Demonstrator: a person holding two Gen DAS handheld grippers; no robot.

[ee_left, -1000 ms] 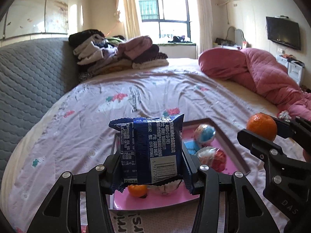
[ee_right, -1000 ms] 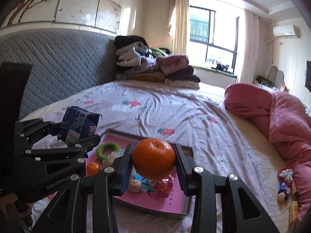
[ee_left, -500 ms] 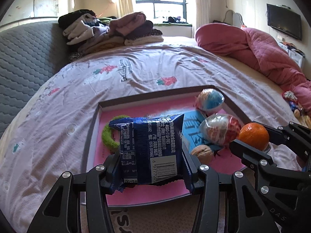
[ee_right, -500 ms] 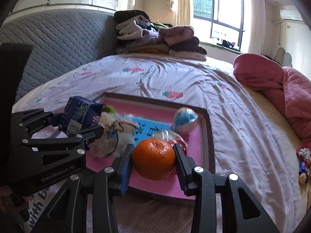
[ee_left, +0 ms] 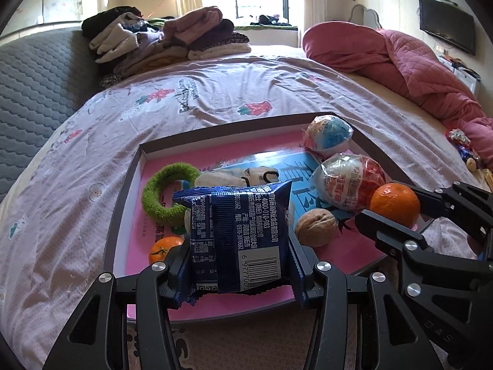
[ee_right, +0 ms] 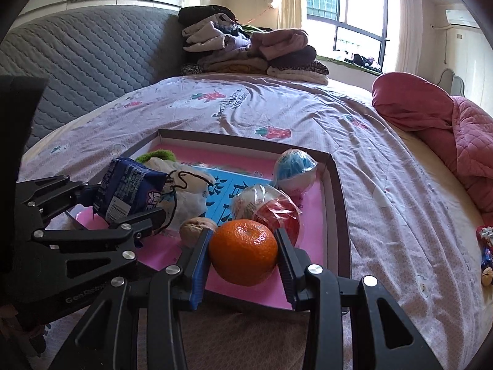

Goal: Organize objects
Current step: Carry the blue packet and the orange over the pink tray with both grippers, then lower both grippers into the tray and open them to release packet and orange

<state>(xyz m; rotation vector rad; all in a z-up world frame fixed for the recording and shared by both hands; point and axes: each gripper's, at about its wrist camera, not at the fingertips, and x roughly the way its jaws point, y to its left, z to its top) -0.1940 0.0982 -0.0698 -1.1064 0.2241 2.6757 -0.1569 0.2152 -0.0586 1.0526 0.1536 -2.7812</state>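
Observation:
My left gripper point(ee_left: 238, 260) is shut on a blue snack packet point(ee_left: 238, 234) and holds it over the near left part of a pink tray point(ee_left: 215, 151) on the bed. My right gripper point(ee_right: 243, 254) is shut on an orange point(ee_right: 243, 251) just above the tray's near right part point(ee_right: 311, 243). In the tray lie a green ring point(ee_left: 168, 192), a small orange point(ee_left: 163, 246), a walnut point(ee_left: 317, 228), a white pouch point(ee_right: 188, 197), a red wrapped ball point(ee_left: 349, 185) and a blue wrapped ball point(ee_left: 328, 135). The packet also shows in the right wrist view point(ee_right: 129, 192).
The tray sits on a flowered bedsheet point(ee_left: 200, 92). Folded clothes point(ee_left: 166, 37) are piled at the headboard. A pink quilt point(ee_left: 416, 61) lies to the right. Small toys point(ee_right: 486, 256) lie at the bed's right edge.
Both grippers have come down and forward toward the tray, still holding the packet and the orange. The orange now sits low beside the red ball.

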